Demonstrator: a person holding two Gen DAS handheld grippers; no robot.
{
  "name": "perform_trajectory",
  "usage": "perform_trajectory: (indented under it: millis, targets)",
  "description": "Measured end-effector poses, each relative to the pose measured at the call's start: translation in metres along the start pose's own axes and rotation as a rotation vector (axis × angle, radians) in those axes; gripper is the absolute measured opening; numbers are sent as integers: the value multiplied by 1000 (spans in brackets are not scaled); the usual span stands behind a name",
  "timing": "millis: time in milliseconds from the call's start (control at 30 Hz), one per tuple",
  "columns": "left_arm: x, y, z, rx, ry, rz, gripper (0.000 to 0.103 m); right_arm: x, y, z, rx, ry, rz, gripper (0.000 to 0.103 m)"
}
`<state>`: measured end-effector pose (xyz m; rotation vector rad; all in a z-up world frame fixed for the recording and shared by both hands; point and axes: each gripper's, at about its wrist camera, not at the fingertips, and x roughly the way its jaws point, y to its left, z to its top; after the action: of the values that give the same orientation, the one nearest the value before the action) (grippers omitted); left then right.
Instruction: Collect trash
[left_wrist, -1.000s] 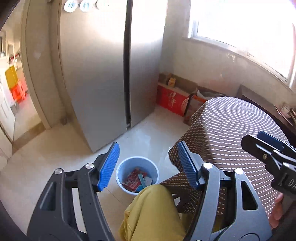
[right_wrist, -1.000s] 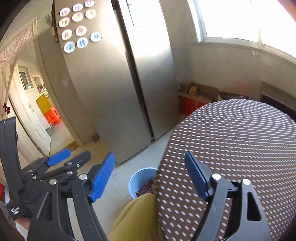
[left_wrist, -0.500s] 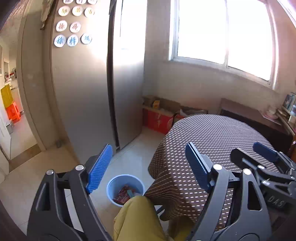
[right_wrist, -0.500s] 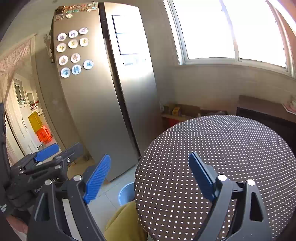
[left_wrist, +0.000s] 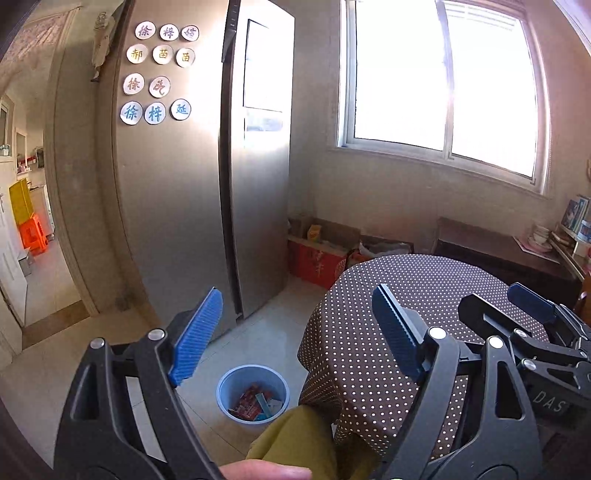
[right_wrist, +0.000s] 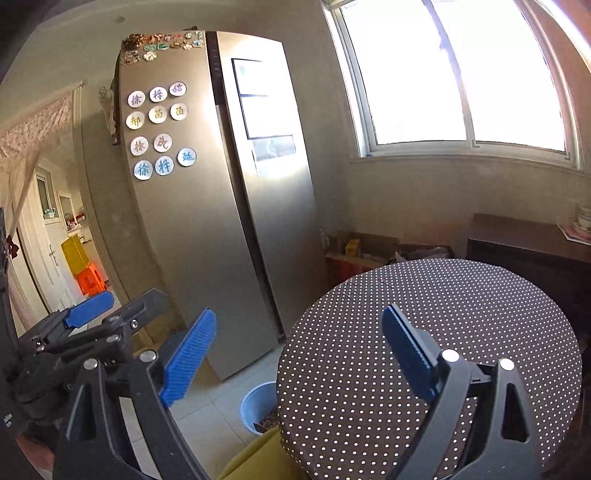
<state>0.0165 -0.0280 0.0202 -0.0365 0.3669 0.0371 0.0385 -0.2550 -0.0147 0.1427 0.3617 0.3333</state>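
A round blue bin (left_wrist: 222, 395) stands on the tiled floor beside the table, with trash wrappers (left_wrist: 253, 402) lying in it. The right wrist view shows only part of the bin (right_wrist: 255, 400) past the table's edge. My left gripper (left_wrist: 295, 295) hovers high above the bin, open wide and empty. My right gripper (right_wrist: 299, 310) hangs over the table's near edge; its jaws are opening and nothing is between them. Each gripper shows in the other's view: the right gripper (left_wrist: 532, 306) and the left gripper (right_wrist: 88, 306). The polka-dot table (left_wrist: 406, 295) top is bare.
A tall steel fridge (left_wrist: 207, 192) with round magnets stands behind the bin. A red carton (left_wrist: 317, 262) and boxes sit under the window. A dark sideboard (left_wrist: 498, 251) lines the right wall. A person's olive trouser knee (left_wrist: 295, 435) is next to the bin. A doorway (left_wrist: 33, 240) opens at left.
Both grippers have risen and tipped upward, so the bin sits lower and smaller in view and the window shows. Both pairs of jaws have spread wider.
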Motion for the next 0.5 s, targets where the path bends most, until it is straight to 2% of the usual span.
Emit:
perform_trajectory:
  millis: [233, 500]
  targets:
    - [-8, -3, 4, 1, -25, -2, 82, -8, 3, 4, -16, -24, -8, 90]
    - [-6, -7, 3, 0, -18, -2, 82, -8, 6, 2, -18, -28, -21, 90]
